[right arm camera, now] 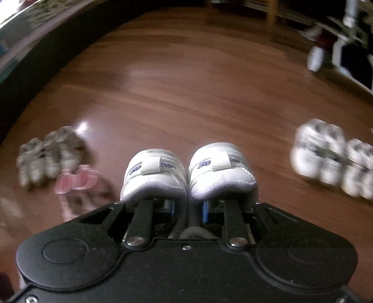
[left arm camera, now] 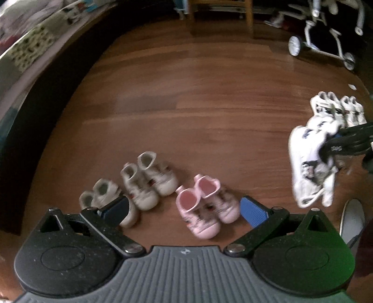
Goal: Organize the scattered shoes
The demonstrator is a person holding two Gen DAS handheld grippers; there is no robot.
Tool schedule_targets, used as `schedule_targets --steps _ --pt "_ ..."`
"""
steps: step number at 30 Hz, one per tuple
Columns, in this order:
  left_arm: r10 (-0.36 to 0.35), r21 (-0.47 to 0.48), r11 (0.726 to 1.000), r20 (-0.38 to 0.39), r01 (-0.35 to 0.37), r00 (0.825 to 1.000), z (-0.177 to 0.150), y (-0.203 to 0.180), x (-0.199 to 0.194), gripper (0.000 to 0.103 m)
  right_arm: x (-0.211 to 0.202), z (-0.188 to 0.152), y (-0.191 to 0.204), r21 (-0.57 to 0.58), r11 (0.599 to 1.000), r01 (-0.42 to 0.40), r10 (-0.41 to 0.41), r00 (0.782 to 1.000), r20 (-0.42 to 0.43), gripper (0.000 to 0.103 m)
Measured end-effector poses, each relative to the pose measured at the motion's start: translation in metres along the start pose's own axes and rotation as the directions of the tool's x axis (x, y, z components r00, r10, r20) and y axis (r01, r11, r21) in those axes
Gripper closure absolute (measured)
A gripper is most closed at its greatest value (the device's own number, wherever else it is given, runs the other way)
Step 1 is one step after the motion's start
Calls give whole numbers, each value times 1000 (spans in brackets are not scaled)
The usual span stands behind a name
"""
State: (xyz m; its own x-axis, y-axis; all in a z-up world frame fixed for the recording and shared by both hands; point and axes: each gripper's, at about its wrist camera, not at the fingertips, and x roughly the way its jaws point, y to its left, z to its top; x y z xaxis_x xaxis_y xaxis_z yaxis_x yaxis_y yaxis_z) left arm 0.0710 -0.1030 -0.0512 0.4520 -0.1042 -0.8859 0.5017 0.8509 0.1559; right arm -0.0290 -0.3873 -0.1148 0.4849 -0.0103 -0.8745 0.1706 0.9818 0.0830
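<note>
My right gripper is shut on a pair of white sneakers, pinching their inner heel walls together and holding them above the wood floor; the pair also hangs from it in the left wrist view. My left gripper is open and empty, low over a pink pair. Left of the pink pair stand a beige pair and a grey pair, partly hidden by the left finger. Two more white pairs stand at the right, also blurred in the right wrist view.
A dark bed frame with patterned bedding curves along the left. A white wheeled stroller and wooden chair legs stand at the back. A white slipper lies at the right edge. Bare wood floor lies in the middle.
</note>
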Motion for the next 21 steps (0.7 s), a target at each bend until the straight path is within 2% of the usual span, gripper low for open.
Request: schedule_targets --steps 6,10,14,17,21 --pt "-21 84 996 -24 23 999 14 -45 10 0 -6 -19 -96 68 990 121 -118 992 -47 82" --pt "-47 101 993 -65 54 997 17 -66 20 1 0 -34 -168 92 970 223 -210 968 -136 82" --pt "-66 129 989 -92 77 994 19 -82 27 0 16 -52 -235 153 930 333 -299 931 -212 82" --pt "-82 139 985 -117 99 990 20 -90 33 0 30 -63 -269 174 914 367 -317 913 -259 82" --pt "-93 129 985 -154 113 984 20 -93 44 1 51 -73 -307 216 904 368 -302 910 -286 82"
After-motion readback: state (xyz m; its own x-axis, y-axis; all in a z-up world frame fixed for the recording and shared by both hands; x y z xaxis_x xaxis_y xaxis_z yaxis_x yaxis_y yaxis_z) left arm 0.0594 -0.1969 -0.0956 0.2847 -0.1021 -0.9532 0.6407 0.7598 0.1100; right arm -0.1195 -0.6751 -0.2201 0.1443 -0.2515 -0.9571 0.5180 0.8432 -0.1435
